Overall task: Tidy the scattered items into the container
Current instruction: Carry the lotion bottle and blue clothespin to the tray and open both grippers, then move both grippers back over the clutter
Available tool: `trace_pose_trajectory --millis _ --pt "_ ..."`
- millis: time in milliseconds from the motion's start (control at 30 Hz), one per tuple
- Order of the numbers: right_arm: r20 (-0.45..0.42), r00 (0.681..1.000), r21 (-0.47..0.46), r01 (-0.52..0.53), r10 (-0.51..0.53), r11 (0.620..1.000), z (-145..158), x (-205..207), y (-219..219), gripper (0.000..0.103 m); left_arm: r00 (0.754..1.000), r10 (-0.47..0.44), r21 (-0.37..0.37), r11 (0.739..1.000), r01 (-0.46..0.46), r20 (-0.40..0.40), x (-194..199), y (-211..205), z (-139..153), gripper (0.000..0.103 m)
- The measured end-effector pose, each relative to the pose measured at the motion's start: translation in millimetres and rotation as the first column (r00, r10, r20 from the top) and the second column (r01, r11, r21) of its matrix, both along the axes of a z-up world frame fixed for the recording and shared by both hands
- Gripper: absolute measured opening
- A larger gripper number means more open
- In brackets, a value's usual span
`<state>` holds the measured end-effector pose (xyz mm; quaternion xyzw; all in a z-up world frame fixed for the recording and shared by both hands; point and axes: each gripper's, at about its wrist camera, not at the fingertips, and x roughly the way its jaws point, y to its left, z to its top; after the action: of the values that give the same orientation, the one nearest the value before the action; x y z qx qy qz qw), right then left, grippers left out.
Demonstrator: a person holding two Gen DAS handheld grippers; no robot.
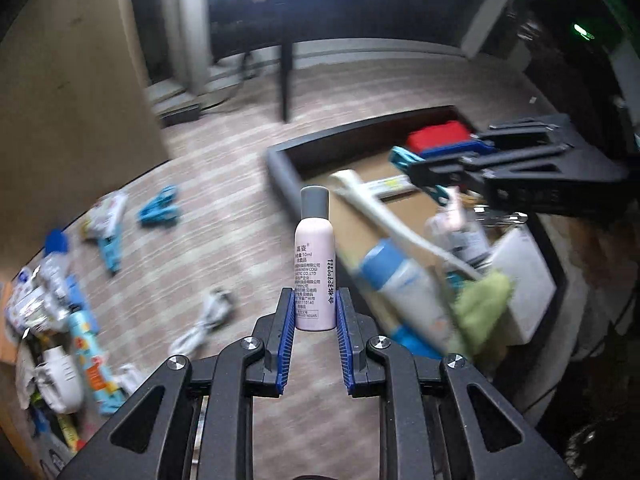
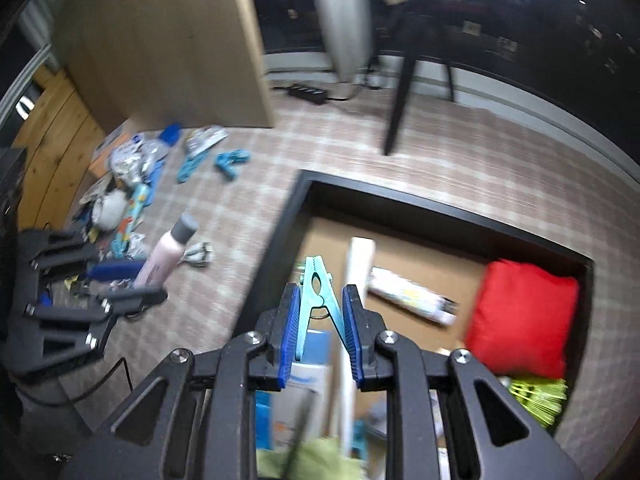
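On the far left a heap of scattered items point(image 2: 132, 184) lies on the pale checked carpet point(image 2: 460, 164) at the foot of a tall wooden cabinet point(image 2: 168, 40): packets, a blue-capped bottle, a white rounded thing and a long colourful tube, too blurred to name more closely. Just right of the heap lie two loose blue clips point(image 2: 232, 162), and nearer in a small crumpled white bundle point(image 1: 212, 308).

The left gripper point(image 1: 315, 312) has its blue-padded jaws closed part-way on the base of a small pale pink spray bottle point(image 1: 315, 276). The bottle has a grey cap and dark printed lettering down its side, and it sticks straight out between the pads, above the carpet beside the container's near wall.

Further right, the right gripper point(image 2: 320, 316) pinches a turquoise clothes peg point(image 2: 318, 296) by its two handle legs, toothed nose pointing away. It hangs over the container point(image 2: 280, 240), a low, dark-walled open box with a brown floor. Inside lie a red cushion-like pack point(image 2: 520, 316) at the right, a long white box point(image 2: 408, 294), a white strip, blue-and-white cartons, green cloth point(image 1: 484, 300) and something yellow-green.

Behind, a dark chair leg point(image 2: 400, 100) stands on the carpet, with a black power strip point(image 2: 308, 92) by the skirting and dark windows beyond.
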<state>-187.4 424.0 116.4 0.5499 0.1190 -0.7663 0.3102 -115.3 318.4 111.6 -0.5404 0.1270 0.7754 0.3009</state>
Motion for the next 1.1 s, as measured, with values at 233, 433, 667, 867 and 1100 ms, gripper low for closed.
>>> trace_pose_trajectory --millis 233,433,667,867,1100 --pt "-0.024 0.997 0.020 0.078 -0.078 0.997 6 -7 37 0.022 0.999 -0.054 0.052 0.997 0.054 -0.005 25 51 10 0.020" --pt "-0.037 0.992 0.007 0.123 -0.123 0.992 13 -10 54 0.048 0.997 -0.063 0.039 0.997 0.065 -0.042 35 61 15 0.061" --pt "-0.052 0.996 0.001 0.075 -0.075 0.997 19 -5 43 0.048 0.998 -0.015 -0.022 1.000 0.014 -0.065 26 30 8 0.060" --pt "-0.054 0.998 0.015 0.015 -0.015 1.000 14 0 20 0.048 0.996 0.068 -0.082 0.994 -0.072 -0.056 7 -21 -5 0.060" --pt "-0.072 0.996 0.053 -0.056 0.060 0.997 7 -1 -19 0.048 0.990 0.129 -0.134 0.982 -0.135 -0.055 -15 -67 -19 0.060"
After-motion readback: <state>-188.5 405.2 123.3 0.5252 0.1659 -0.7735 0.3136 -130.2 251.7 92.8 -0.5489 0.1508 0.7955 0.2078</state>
